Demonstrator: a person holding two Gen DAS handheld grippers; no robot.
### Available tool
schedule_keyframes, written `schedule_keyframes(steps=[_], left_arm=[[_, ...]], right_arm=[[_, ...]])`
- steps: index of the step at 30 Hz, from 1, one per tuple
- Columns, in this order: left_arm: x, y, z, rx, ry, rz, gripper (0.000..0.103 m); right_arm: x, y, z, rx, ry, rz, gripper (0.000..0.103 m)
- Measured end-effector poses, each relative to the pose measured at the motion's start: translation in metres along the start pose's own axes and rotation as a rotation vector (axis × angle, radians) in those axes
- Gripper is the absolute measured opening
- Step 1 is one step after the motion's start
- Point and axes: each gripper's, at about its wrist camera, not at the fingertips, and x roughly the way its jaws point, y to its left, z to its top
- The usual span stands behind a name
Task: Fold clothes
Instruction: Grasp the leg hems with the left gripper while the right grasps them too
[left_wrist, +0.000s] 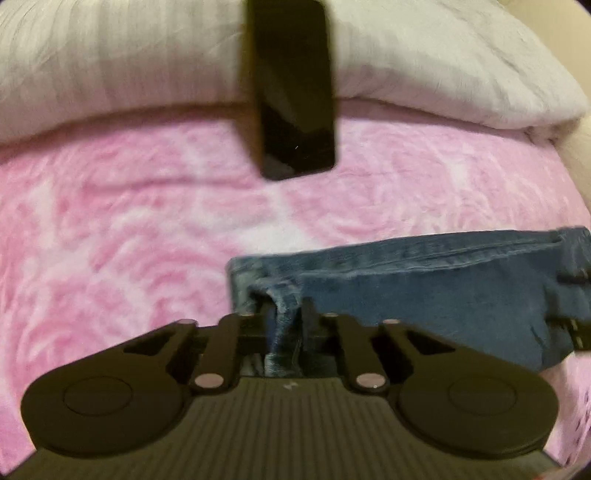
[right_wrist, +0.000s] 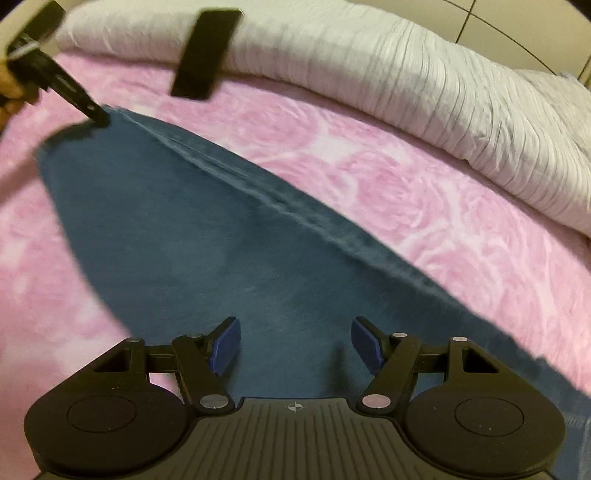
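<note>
A pair of blue jeans (right_wrist: 221, 240) lies spread on the pink blanket (right_wrist: 369, 166). In the left wrist view my left gripper (left_wrist: 284, 314) is shut on a bunched fold at the corner of the jeans (left_wrist: 443, 291). The right wrist view shows that same left gripper (right_wrist: 98, 118) at the top left, pinching the far corner and held by a hand (right_wrist: 11, 88). My right gripper (right_wrist: 295, 347) hangs over the middle of the denim, its blue pads (right_wrist: 225, 347) wide apart with nothing between them.
A black phone (left_wrist: 295, 92) lies across the line where blanket and white ribbed duvet (left_wrist: 110, 66) meet; in the right wrist view the phone (right_wrist: 205, 55) is at the top. The duvet (right_wrist: 443, 110) runs along the bed's far side. Tiled floor shows beyond it.
</note>
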Motion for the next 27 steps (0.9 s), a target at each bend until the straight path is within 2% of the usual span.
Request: schedule_keyframes(steps=[2, 5, 8, 13, 18, 19, 20, 22, 23, 26, 27], left_arm=[[-0.018, -0.005, 0.003, 0.024, -0.094, -0.007, 0.007], [-0.035, -0.002, 0.013, 0.034, -0.161, -0.018, 0.007], [-0.022, 0.006, 0.015, 0.028, -0.119, -0.004, 0.007], [0.004, 0.011, 0.006, 0.048, -0.037, 0.024, 0.008], [0.004, 0.014, 0.0, 0.048, -0.031, 0.02, 0.008], [0.004, 0.013, 0.0, 0.054, -0.029, 0.023, 0.008], [0.003, 0.012, 0.002, 0.059, -0.029, 0.025, 0.008], [-0.002, 0.01, 0.005, 0.062, -0.031, 0.024, 0.008], [-0.007, 0.009, 0.007, 0.067, -0.046, 0.023, 0.008], [-0.025, 0.004, 0.012, 0.08, -0.107, 0.037, 0.008], [-0.02, 0.004, 0.011, 0.08, -0.092, 0.049, 0.008]], right_arm=[[0.004, -0.015, 0.006, 0.017, 0.0, -0.021, 0.068], [-0.004, -0.035, 0.01, 0.066, -0.04, -0.033, 0.068], [-0.001, -0.047, 0.009, 0.049, -0.051, -0.061, 0.068], [0.016, -0.061, 0.008, -0.138, -0.038, -0.092, 0.068], [0.027, -0.082, 0.006, -0.257, 0.019, -0.015, 0.068], [0.03, -0.086, 0.007, -0.273, 0.043, 0.013, 0.065], [0.033, -0.089, 0.007, -0.29, 0.067, 0.041, 0.041], [0.036, -0.096, 0.009, -0.312, 0.105, 0.087, 0.016], [0.034, -0.098, 0.012, -0.31, 0.109, 0.095, 0.013], [0.03, -0.104, 0.02, -0.298, 0.088, 0.085, 0.012], [0.031, -0.106, 0.022, -0.291, 0.081, 0.079, 0.012]])
